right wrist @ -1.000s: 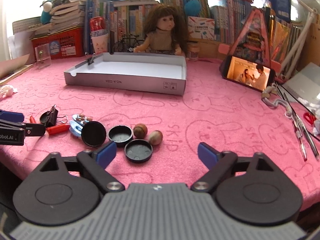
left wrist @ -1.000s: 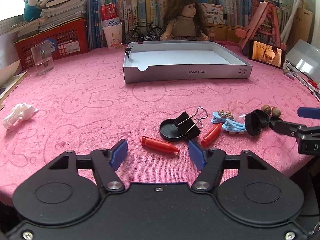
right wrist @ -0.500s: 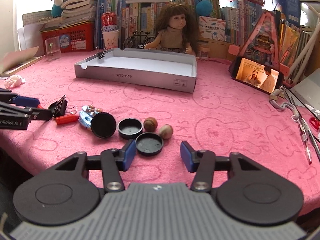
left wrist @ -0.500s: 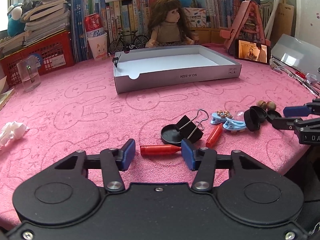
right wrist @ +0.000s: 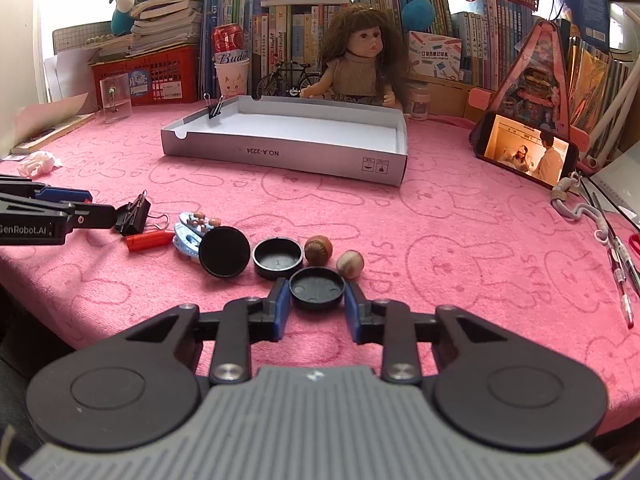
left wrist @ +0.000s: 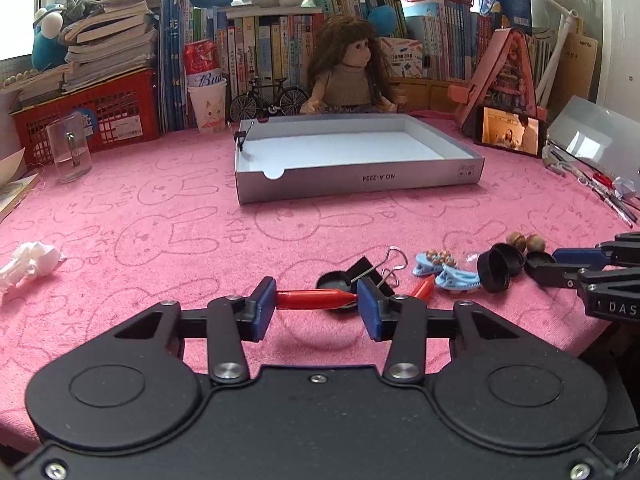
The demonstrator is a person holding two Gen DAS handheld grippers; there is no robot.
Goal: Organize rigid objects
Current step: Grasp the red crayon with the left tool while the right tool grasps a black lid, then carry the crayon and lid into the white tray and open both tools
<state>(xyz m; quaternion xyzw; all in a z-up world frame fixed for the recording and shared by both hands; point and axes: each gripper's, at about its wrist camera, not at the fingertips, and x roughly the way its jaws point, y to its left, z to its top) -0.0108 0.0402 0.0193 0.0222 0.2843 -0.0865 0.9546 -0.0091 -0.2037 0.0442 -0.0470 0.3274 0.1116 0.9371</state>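
A red pen-shaped piece [left wrist: 316,299] lies crosswise between the blue pads of my left gripper [left wrist: 317,308]. The jaws are closing and the pads touch both its ends. My right gripper [right wrist: 316,300] is closing too, its pads against the sides of a round black cap [right wrist: 317,289] on the pink cloth. Just beyond that cap lie two more black caps [right wrist: 277,258], two nuts [right wrist: 318,250], blue hair clips [right wrist: 188,236], a second red piece [right wrist: 150,239] and a black binder clip [right wrist: 134,218]. An open grey box [left wrist: 360,180] sits farther back, with a small clip on its left rim.
A phone [right wrist: 524,156] leans at the right, with pens [right wrist: 620,256] near the table's right edge. A clear glass [left wrist: 70,152] and crumpled tissue [left wrist: 30,262] are at the left. A doll [left wrist: 348,76], books and a red basket [left wrist: 84,108] line the back.
Both pairs of jaws have narrowed: the left ones onto the red piece's ends, the right ones from wide apart onto the near black cap. The left view has tipped up a little.
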